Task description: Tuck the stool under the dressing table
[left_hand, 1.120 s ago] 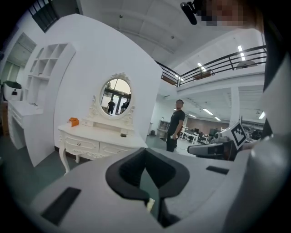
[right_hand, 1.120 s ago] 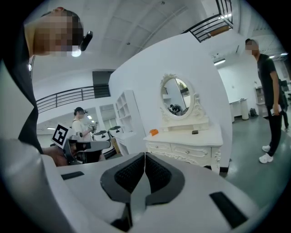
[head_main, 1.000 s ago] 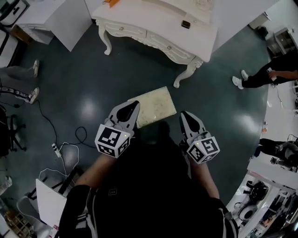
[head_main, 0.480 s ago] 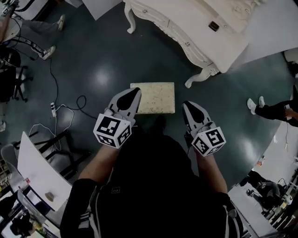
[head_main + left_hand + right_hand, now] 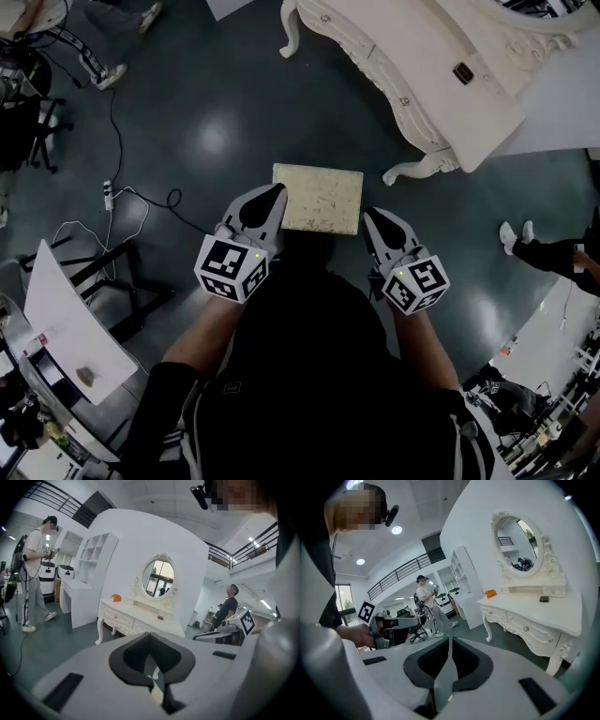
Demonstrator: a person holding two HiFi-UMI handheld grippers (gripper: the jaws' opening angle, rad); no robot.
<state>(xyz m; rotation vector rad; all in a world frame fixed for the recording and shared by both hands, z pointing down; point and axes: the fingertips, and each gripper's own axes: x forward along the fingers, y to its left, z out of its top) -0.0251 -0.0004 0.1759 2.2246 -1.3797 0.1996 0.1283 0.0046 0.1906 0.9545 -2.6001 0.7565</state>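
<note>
The stool point(image 5: 323, 195), a low seat with a cream cushion, stands on the dark floor just in front of me. The white carved dressing table point(image 5: 422, 70) is beyond it to the upper right, and the stool is outside it, near one curved leg point(image 5: 412, 172). My left gripper point(image 5: 276, 193) is shut and empty, its tip over the stool's near left corner. My right gripper point(image 5: 372, 217) is shut and empty beside the near right corner. Whether either touches the stool I cannot tell. The left gripper view has the left gripper point(image 5: 149, 635) facing the table point(image 5: 136, 617) and oval mirror point(image 5: 158, 578). The right gripper point(image 5: 450, 641) faces the table point(image 5: 534, 613).
Cables and a power strip point(image 5: 110, 194) lie on the floor at the left, near a white chair point(image 5: 70, 323). A person's legs point(image 5: 534, 251) are at the right edge. Another person point(image 5: 33, 573) stands by white shelves point(image 5: 91, 564). Dark chairs point(image 5: 23, 122) sit at the far left.
Both grippers have sunk and moved forward to the stool's near corners. The head view has swung, so the stool now lies square ahead and the table sits further right.
</note>
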